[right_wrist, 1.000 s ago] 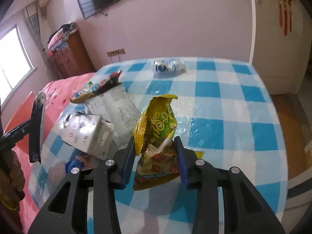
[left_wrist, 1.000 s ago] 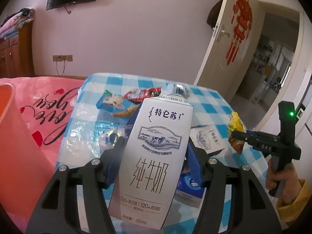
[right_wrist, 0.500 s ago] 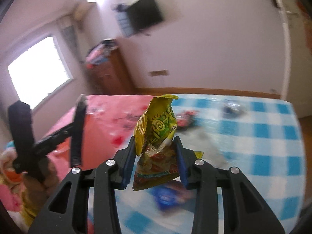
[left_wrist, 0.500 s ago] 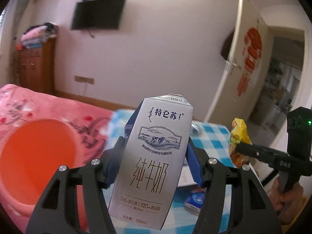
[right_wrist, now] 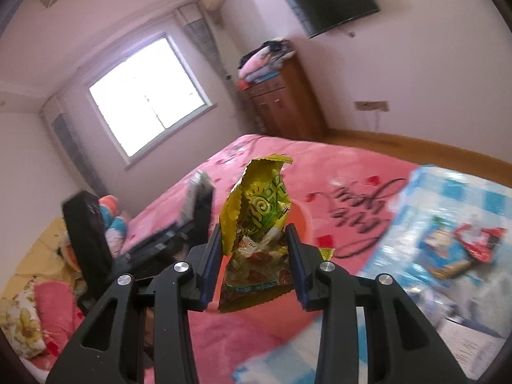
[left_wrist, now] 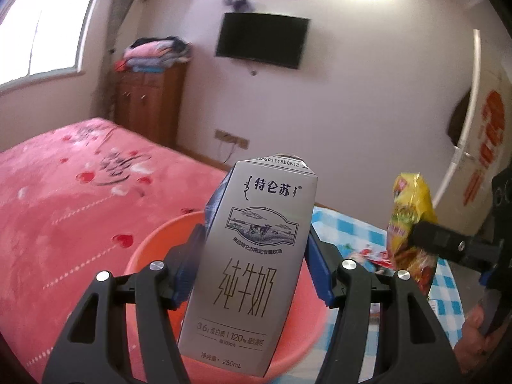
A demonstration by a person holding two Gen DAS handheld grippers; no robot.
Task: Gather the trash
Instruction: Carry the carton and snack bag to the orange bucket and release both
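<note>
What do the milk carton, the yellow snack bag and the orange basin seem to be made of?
Milk carton: coated paperboard, matte silver, with sharp folded edges. Yellow snack bag: thin glossy plastic film, crinkled, with a serrated torn top. Orange basin: probably plastic, with a smooth uniform rim.

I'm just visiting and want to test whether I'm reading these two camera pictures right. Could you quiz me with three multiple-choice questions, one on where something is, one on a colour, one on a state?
1. Where is the orange basin relative to the milk carton in the left wrist view?
A. Behind and below it
B. On top of the wooden cabinet
C. Hanging on the door

2. What is the main colour of the snack bag?
A. Purple
B. Yellow
C. Black

3. What is the state of the left gripper?
A. Wide open and empty
B. Shut with nothing in it
C. Shut on the milk carton

Answers: 1 A, the basin's rim curves around behind the carton. 2 B, its torn-open foil is yellow. 3 C, both blue pads press the carton's sides.
</note>
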